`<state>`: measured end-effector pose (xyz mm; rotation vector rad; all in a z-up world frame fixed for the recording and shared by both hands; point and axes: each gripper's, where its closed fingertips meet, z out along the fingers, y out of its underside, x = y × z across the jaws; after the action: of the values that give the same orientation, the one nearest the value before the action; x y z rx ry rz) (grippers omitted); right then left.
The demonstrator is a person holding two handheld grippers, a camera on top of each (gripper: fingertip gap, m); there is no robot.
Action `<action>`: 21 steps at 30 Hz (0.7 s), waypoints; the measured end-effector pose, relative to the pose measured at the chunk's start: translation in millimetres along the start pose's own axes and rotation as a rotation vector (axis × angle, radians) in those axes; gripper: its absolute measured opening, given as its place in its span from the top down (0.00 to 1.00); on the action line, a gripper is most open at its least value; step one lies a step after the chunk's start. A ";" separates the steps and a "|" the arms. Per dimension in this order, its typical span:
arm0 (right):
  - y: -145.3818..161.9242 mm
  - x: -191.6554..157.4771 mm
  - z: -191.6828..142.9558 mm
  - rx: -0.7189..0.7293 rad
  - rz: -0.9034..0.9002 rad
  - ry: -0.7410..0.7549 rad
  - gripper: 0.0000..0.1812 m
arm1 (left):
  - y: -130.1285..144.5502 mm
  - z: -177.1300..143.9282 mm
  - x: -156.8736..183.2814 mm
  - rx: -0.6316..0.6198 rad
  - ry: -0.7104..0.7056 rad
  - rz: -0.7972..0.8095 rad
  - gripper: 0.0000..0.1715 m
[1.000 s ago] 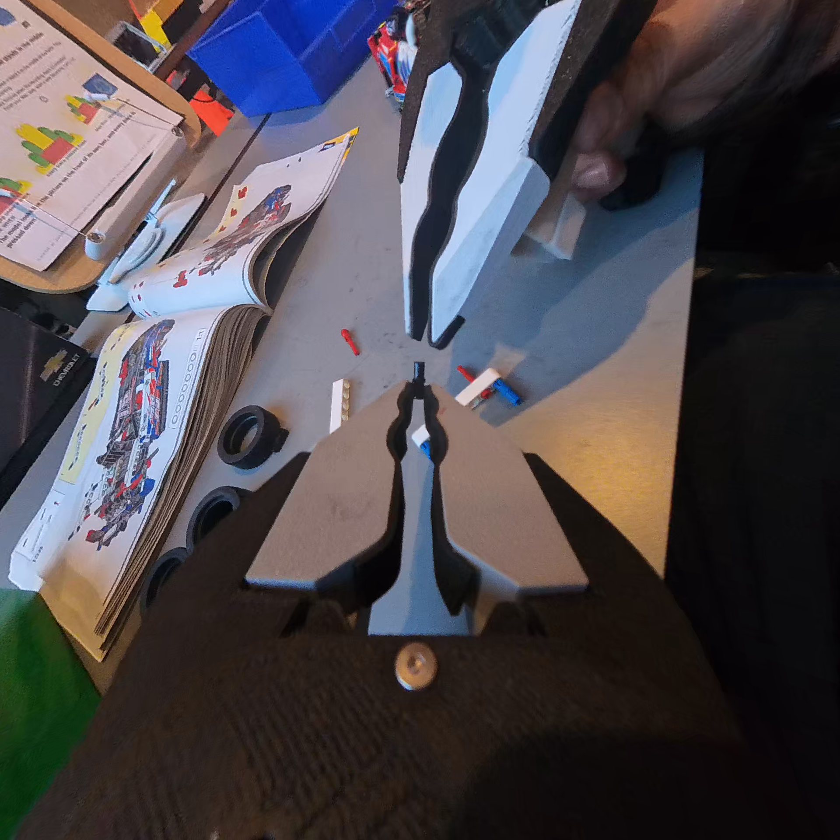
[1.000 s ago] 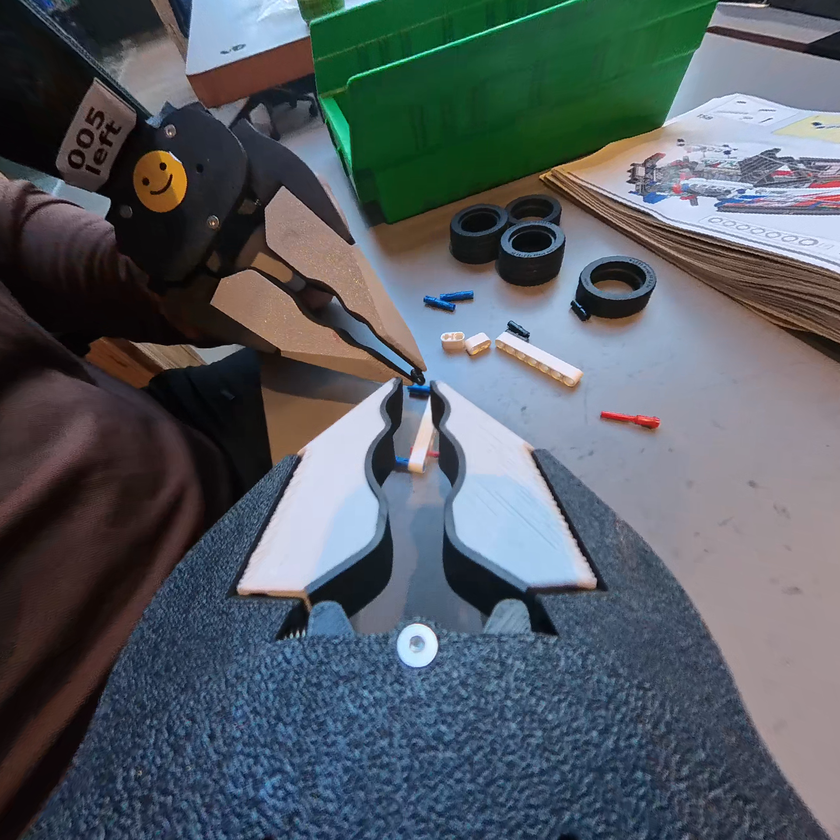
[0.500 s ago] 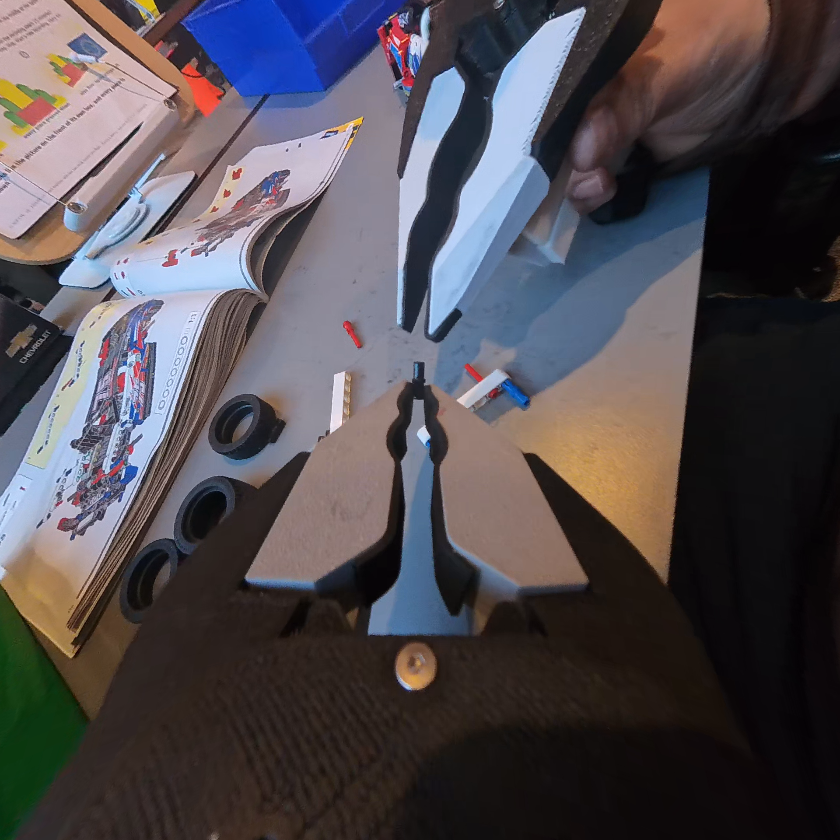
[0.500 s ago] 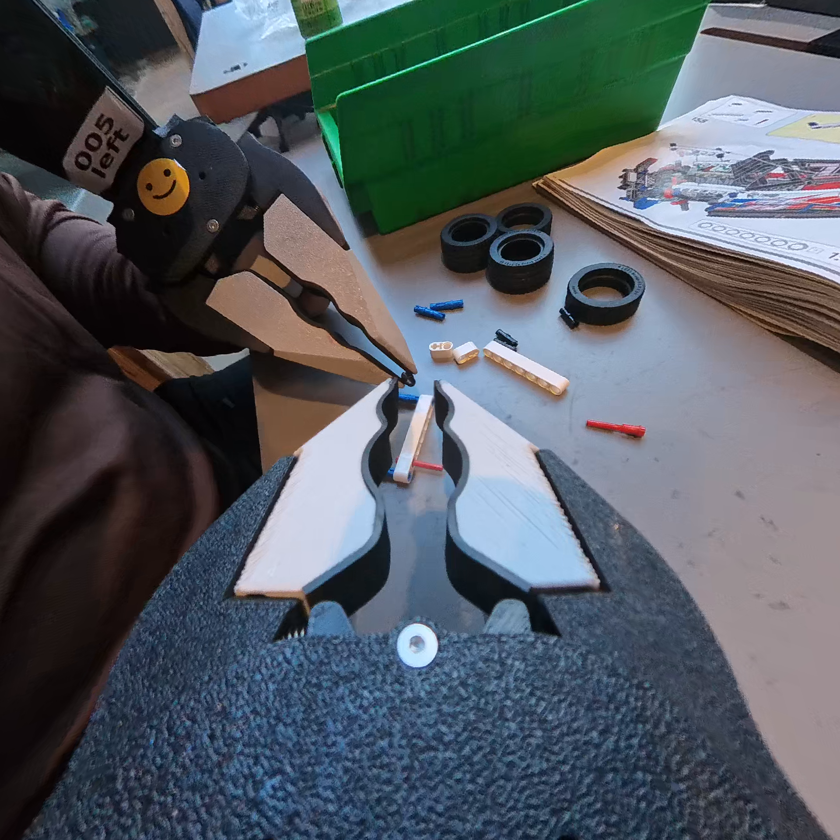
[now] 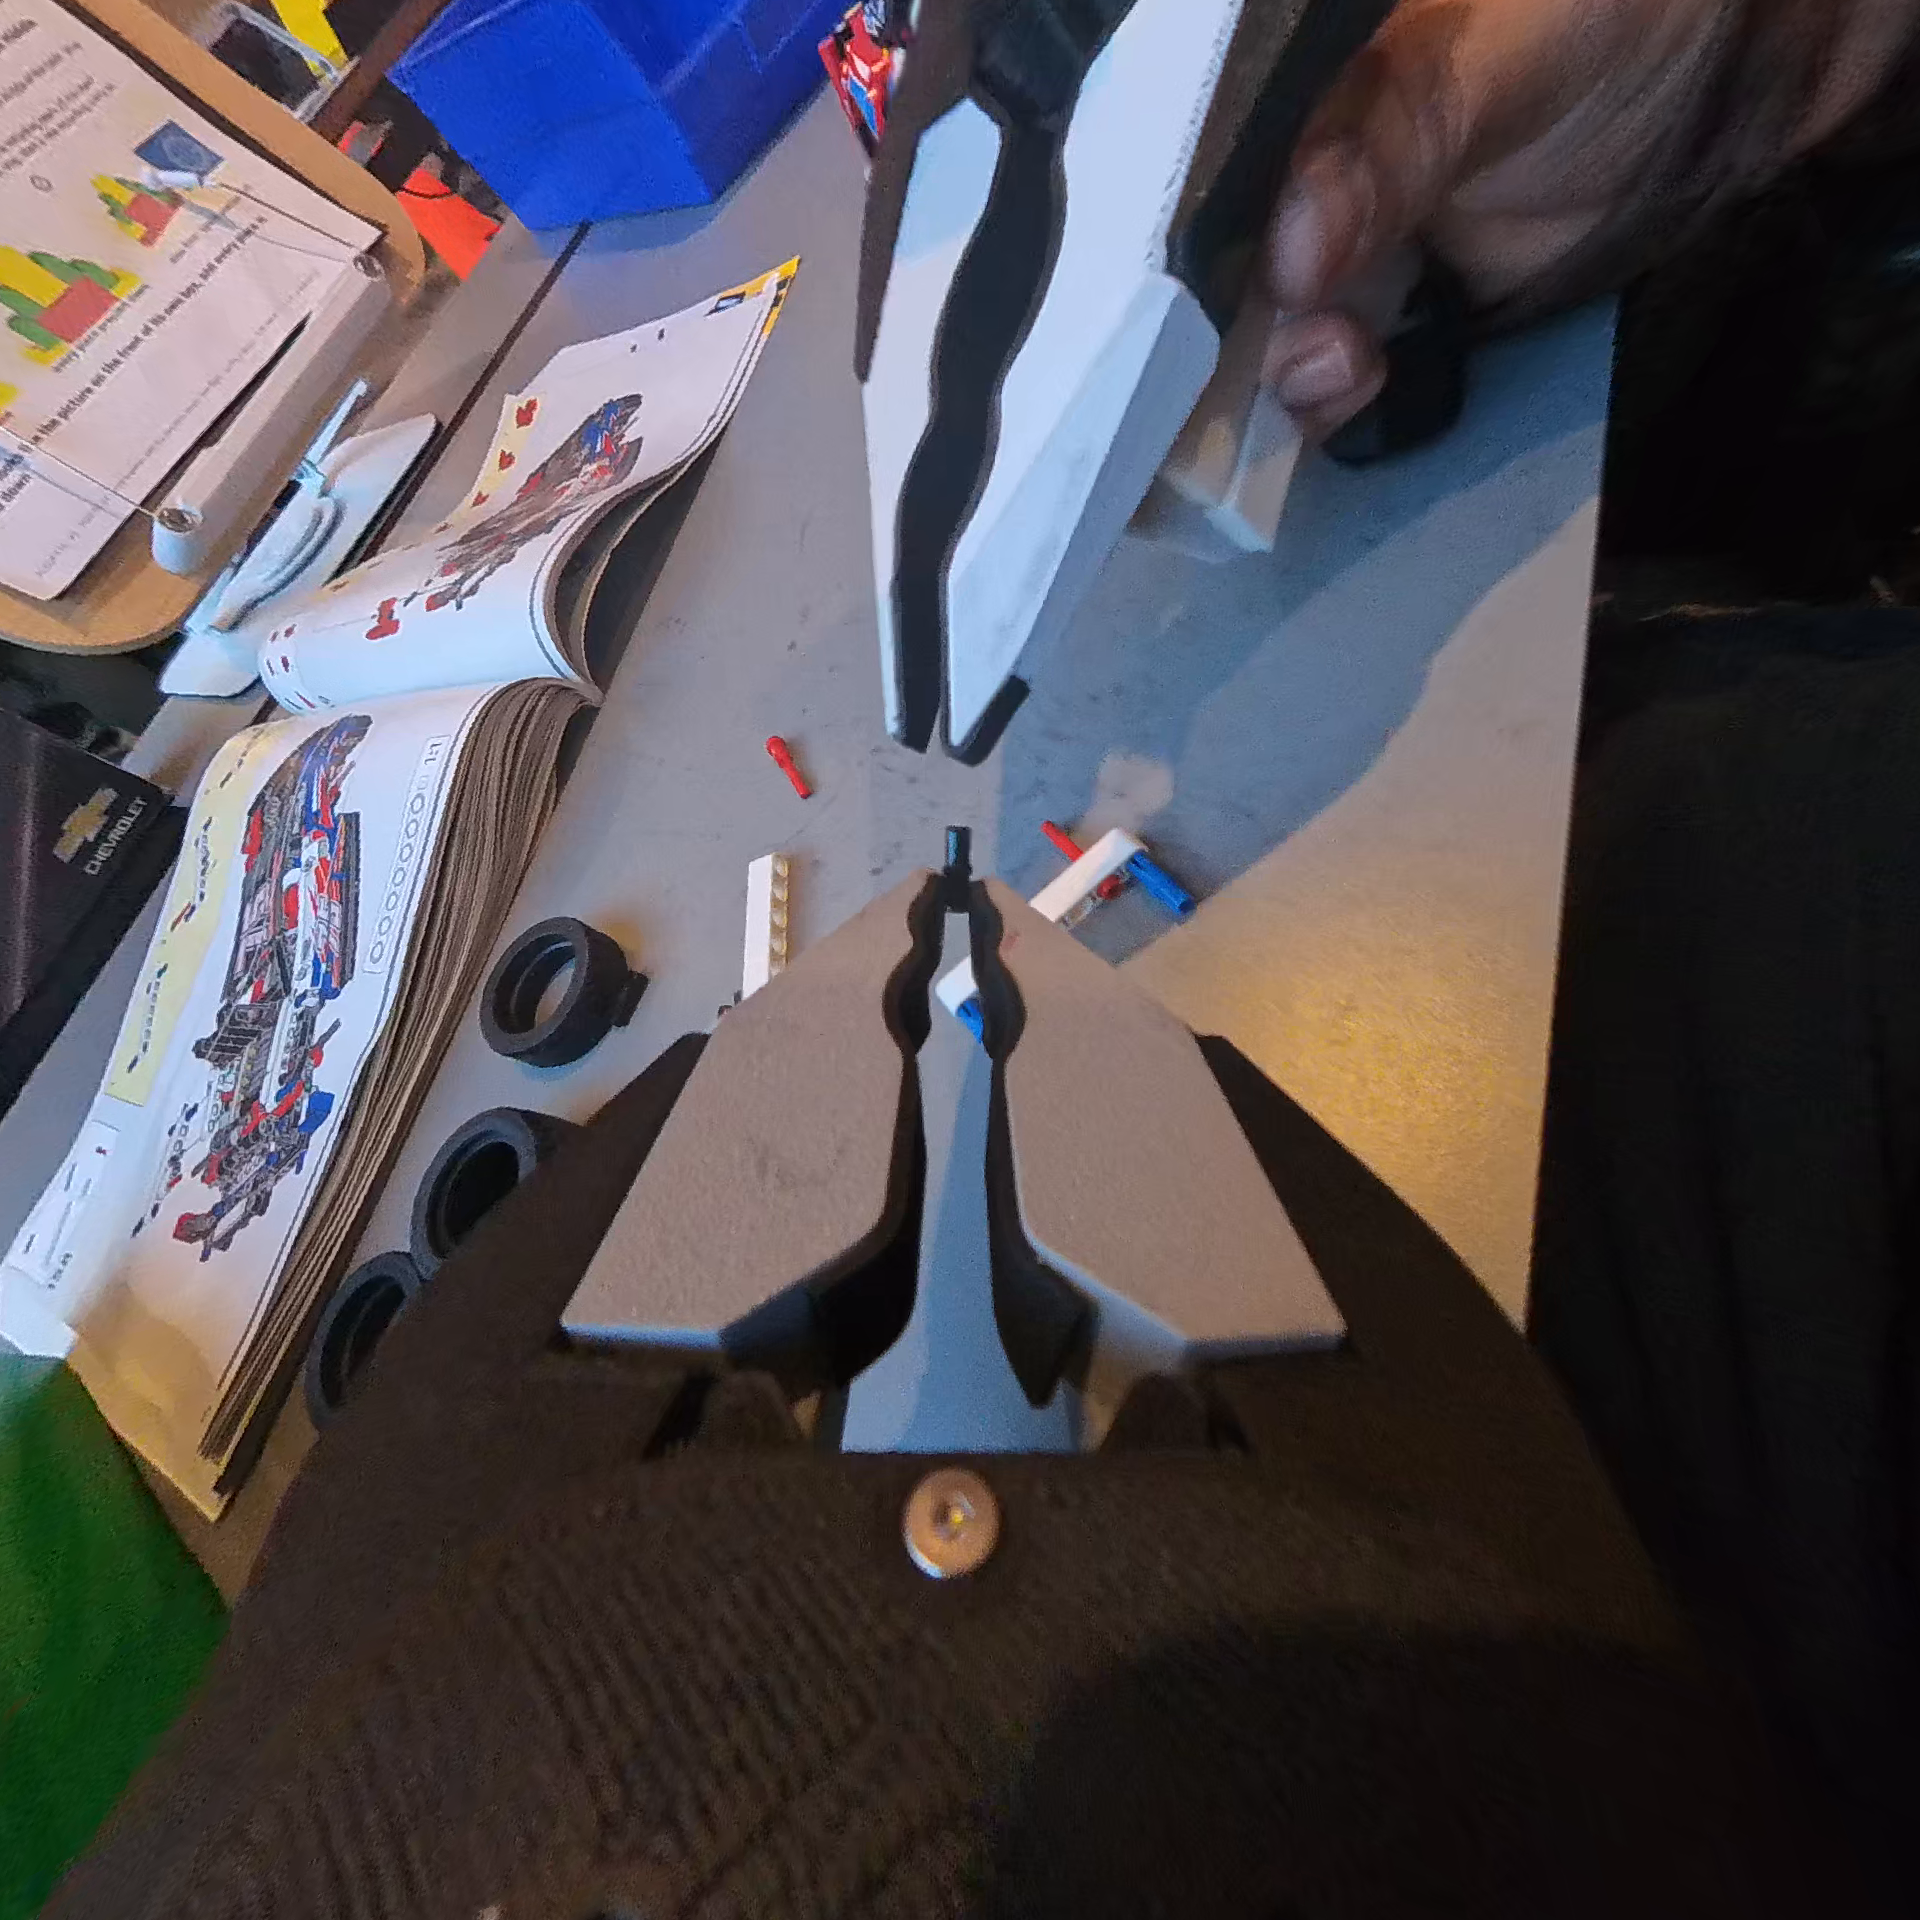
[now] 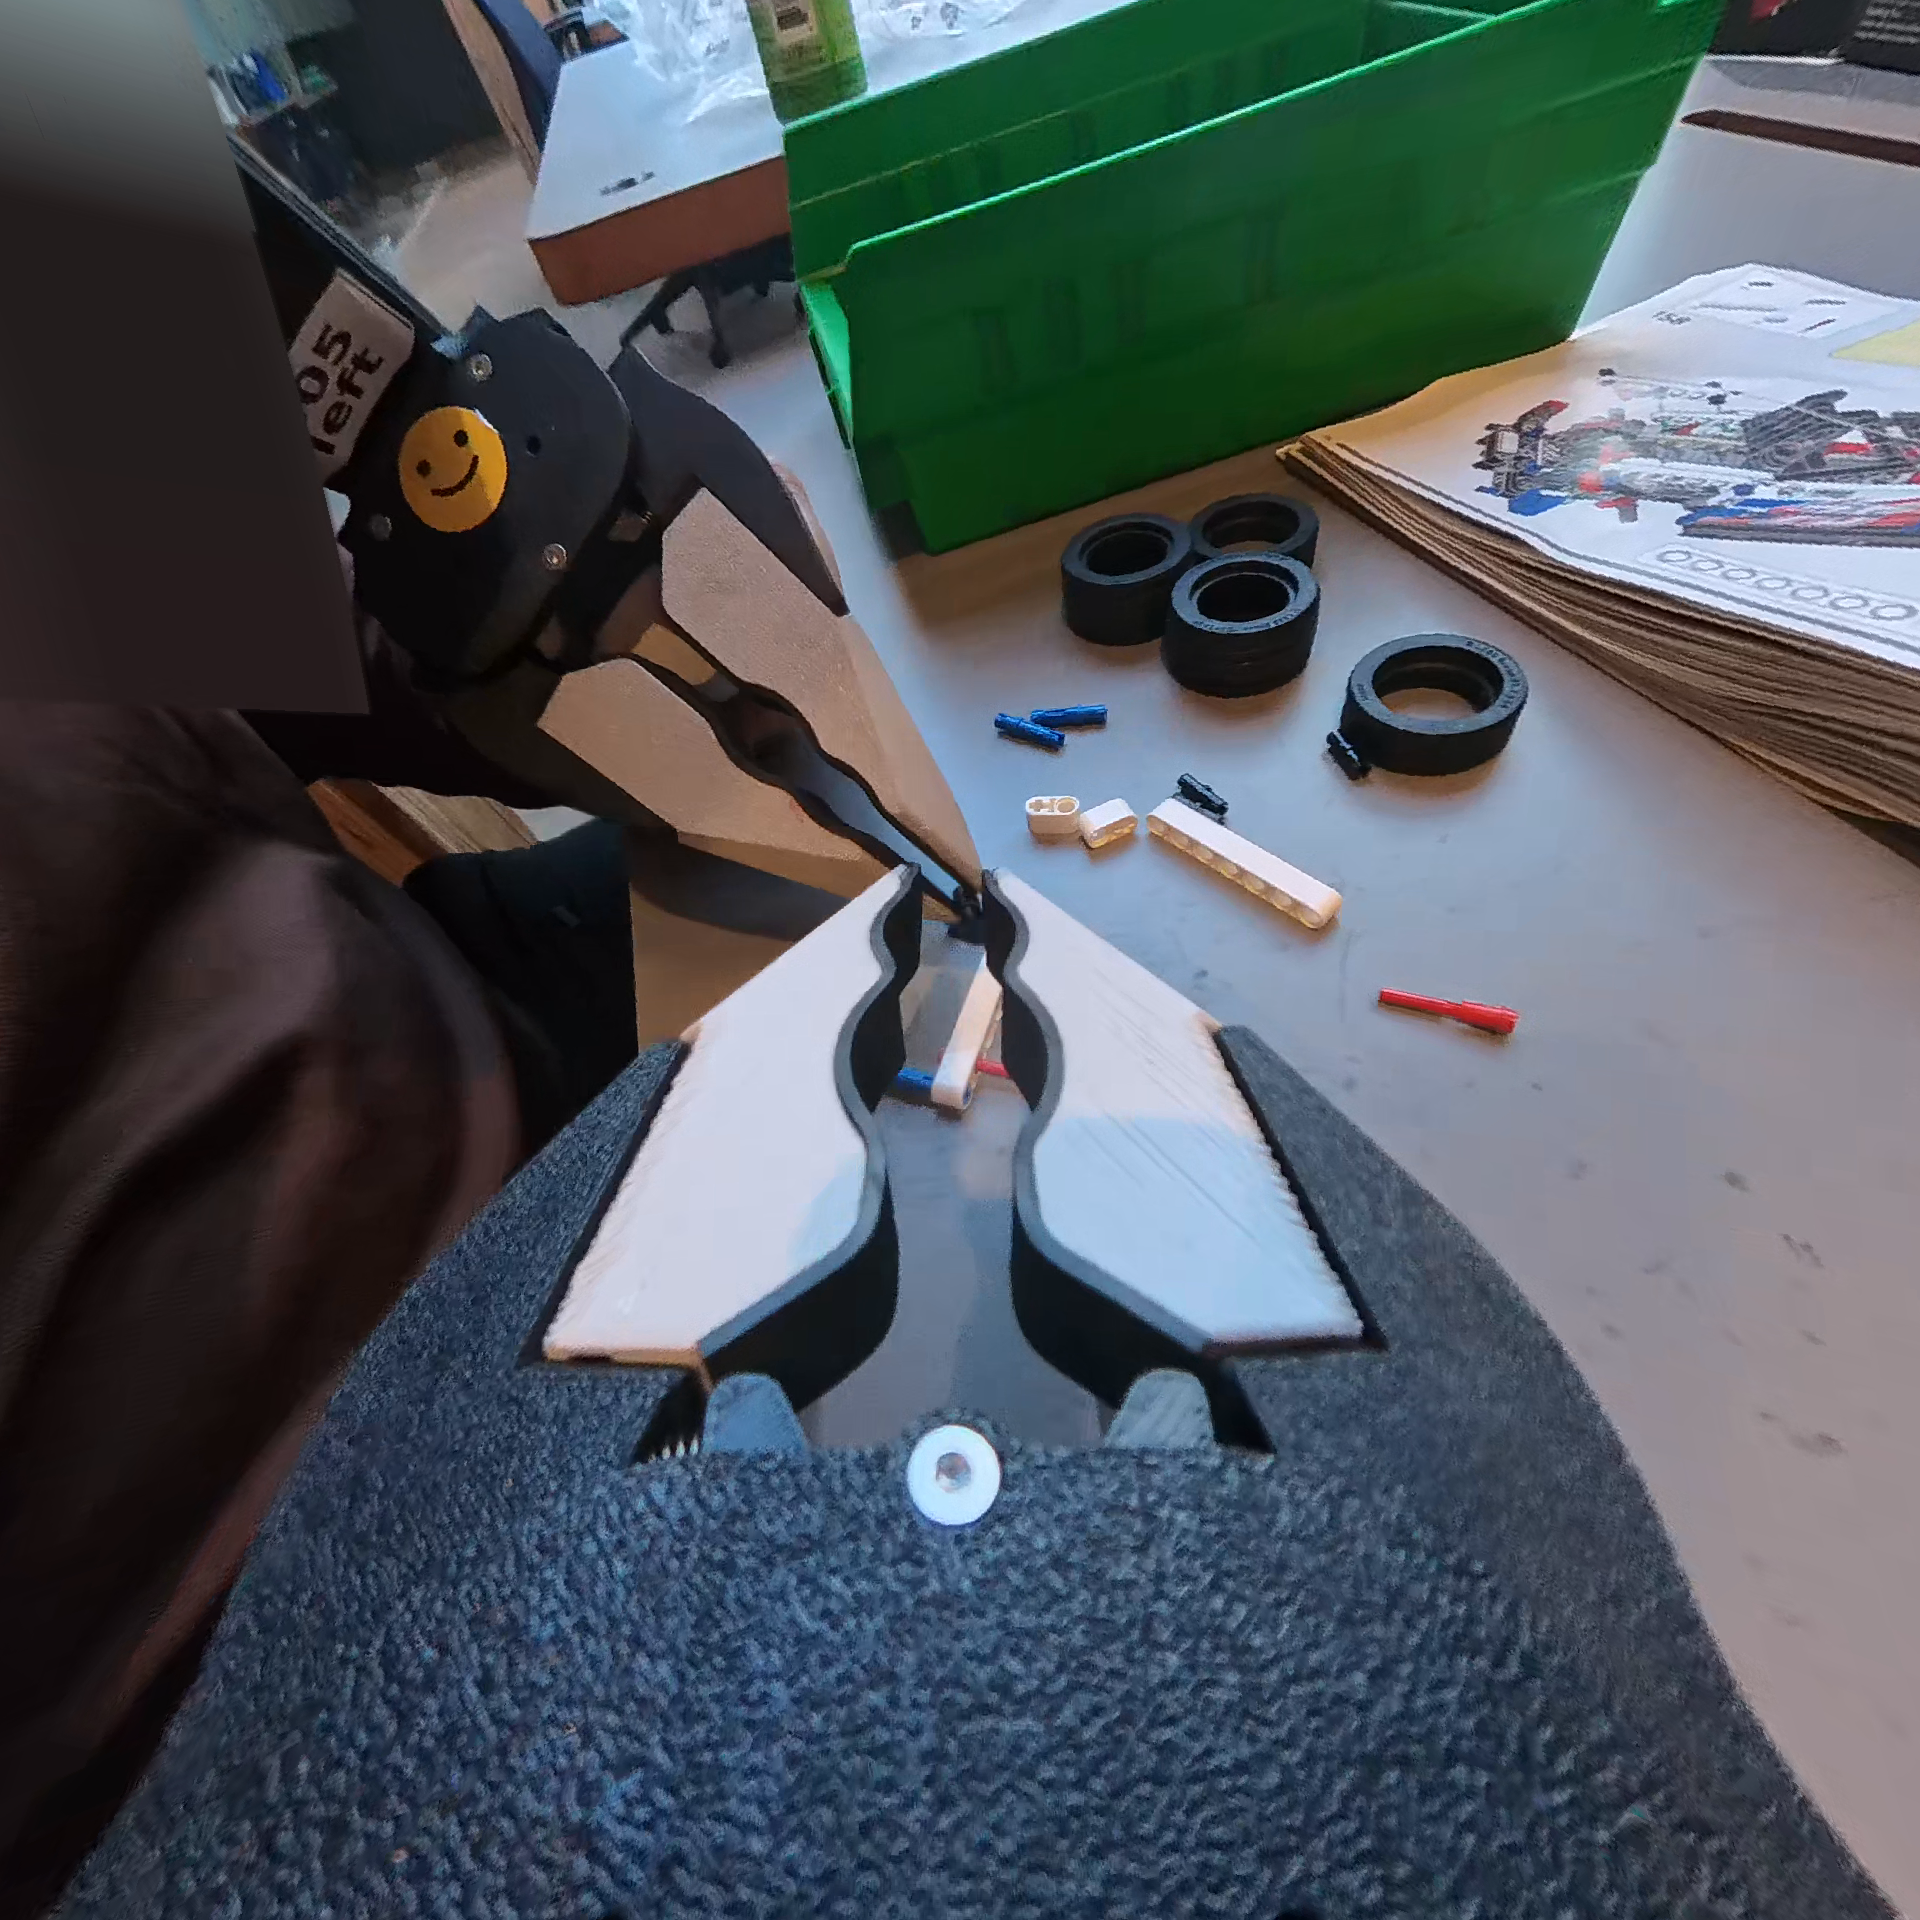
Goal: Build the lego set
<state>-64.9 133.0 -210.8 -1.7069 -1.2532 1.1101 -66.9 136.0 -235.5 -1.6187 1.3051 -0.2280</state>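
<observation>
Black pin (image 5: pixel 957 847) pinched in left gripper (image 5: pixel 954 883) tips, right gripper (image 6: pixel 951 883) held nearly closed and empty just above, white beam (image 6: pixel 966 1039) laid on table (image 6: pixel 1558 1195) below.

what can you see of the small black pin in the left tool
The small black pin is a short, dark, plastic-looking peg, with its far end sticking out past the tips of the left tool, which is shut on it. It points forward along the fingers, held clear above the grey table. In the right wrist view it sits just at the tips of the right tool; contact there is unclear.
</observation>
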 end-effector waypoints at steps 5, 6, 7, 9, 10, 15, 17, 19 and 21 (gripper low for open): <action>8.2 -5.4 5.2 -0.062 -0.076 0.013 0.94 | 2.2 2.5 5.9 -0.024 -0.019 0.083 0.99; 11.5 -4.5 6.1 -0.085 -0.098 0.027 0.94 | 2.7 3.0 6.8 -0.028 -0.022 0.095 0.99; 14.8 -2.4 6.6 -0.108 -0.122 0.049 0.94 | 3.0 3.3 7.7 -0.031 -0.022 0.105 0.99; 21.3 2.0 7.0 -0.152 -0.177 0.089 0.94 | 3.3 3.4 9.0 -0.033 -0.023 0.118 0.99; 23.7 3.8 7.1 -0.168 -0.198 0.105 0.94 | 3.1 3.3 9.8 -0.032 -0.021 0.124 0.99; 27.6 -0.5 8.8 -0.192 -0.238 0.093 0.97 | 3.5 3.5 12.3 -0.034 -0.011 0.134 0.99; 28.3 -1.3 9.0 -0.196 -0.246 0.090 0.97 | 4.1 3.9 13.5 -0.039 -0.009 0.144 0.99; 29.6 -2.1 9.6 -0.203 -0.250 0.083 0.97 | 3.9 3.8 15.4 -0.037 -0.004 0.154 0.99; 30.5 -2.7 10.2 -0.210 -0.253 0.078 0.97 | 3.1 3.3 16.2 -0.033 0.002 0.151 0.99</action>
<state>-64.7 123.3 -241.6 -1.6677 -1.5304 0.7788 -60.1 124.9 -246.2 -1.5388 1.4318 -0.1163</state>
